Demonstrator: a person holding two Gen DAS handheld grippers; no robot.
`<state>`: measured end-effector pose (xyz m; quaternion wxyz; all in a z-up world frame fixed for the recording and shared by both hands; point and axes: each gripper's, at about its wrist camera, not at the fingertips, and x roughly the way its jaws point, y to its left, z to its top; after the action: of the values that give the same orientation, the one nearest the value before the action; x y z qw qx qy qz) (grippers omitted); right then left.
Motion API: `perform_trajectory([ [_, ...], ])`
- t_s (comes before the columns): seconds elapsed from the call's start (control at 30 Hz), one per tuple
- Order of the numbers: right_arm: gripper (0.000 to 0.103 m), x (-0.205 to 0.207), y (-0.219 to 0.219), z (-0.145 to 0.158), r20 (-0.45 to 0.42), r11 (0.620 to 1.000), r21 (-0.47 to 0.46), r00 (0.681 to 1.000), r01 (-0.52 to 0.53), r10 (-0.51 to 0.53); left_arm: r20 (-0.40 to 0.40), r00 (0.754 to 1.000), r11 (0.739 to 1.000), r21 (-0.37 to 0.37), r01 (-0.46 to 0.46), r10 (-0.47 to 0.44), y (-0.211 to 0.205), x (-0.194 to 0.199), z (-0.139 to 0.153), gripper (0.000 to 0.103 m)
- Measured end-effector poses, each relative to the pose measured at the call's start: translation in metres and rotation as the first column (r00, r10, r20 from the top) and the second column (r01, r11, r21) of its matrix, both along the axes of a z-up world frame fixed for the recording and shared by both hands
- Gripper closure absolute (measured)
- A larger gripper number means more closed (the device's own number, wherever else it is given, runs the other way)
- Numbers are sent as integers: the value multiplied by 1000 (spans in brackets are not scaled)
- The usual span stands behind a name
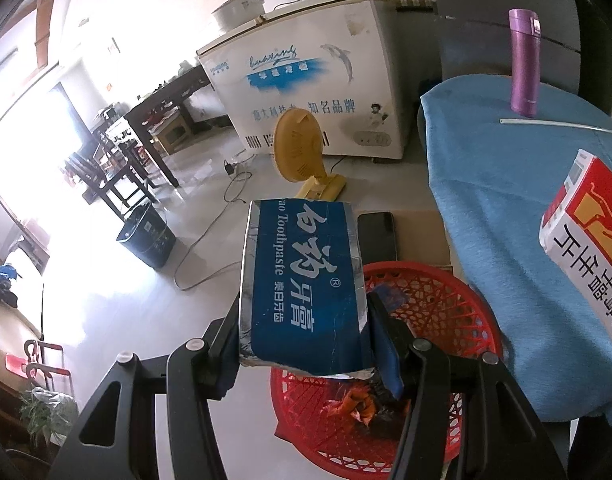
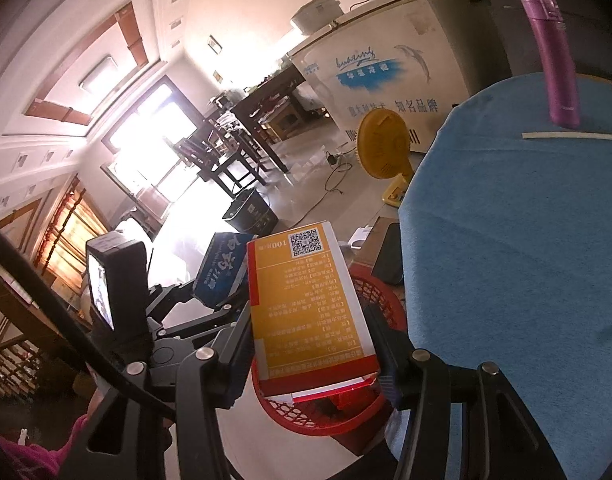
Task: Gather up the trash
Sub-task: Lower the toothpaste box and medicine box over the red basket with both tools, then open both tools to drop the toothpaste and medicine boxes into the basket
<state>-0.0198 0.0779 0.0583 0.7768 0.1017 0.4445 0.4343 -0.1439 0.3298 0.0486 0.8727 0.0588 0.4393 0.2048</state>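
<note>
My left gripper (image 1: 303, 344) is shut on a blue toothpaste box (image 1: 301, 280) and holds it above a red plastic basket (image 1: 446, 304) on the floor; crumpled wrappers (image 1: 354, 402) lie in the basket. My right gripper (image 2: 312, 344) is shut on a yellow and red medicine box (image 2: 310, 304), also above the red basket (image 2: 370, 284). In the left wrist view the medicine box (image 1: 586, 248) shows at the right edge. In the right wrist view the left gripper with the toothpaste box (image 2: 221, 268) is just to the left.
A table with a blue cloth (image 1: 506, 200) stands at the right, bearing a purple flask (image 1: 525, 62) and a white straw (image 1: 562, 126). A phone (image 1: 378, 236) lies on cardboard beyond the basket. A yellow fan (image 1: 297, 152), a dark bin (image 1: 145, 236) and a white freezer (image 1: 314, 84) stand on the floor.
</note>
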Motion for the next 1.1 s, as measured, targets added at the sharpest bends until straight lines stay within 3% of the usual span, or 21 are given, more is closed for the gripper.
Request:
perform_trajectory([
  [1.1,47,7,35,-18,-52,999,-19,998,-46,45,-66,997,1000,-10,-28,27,17,-2,-26,45],
])
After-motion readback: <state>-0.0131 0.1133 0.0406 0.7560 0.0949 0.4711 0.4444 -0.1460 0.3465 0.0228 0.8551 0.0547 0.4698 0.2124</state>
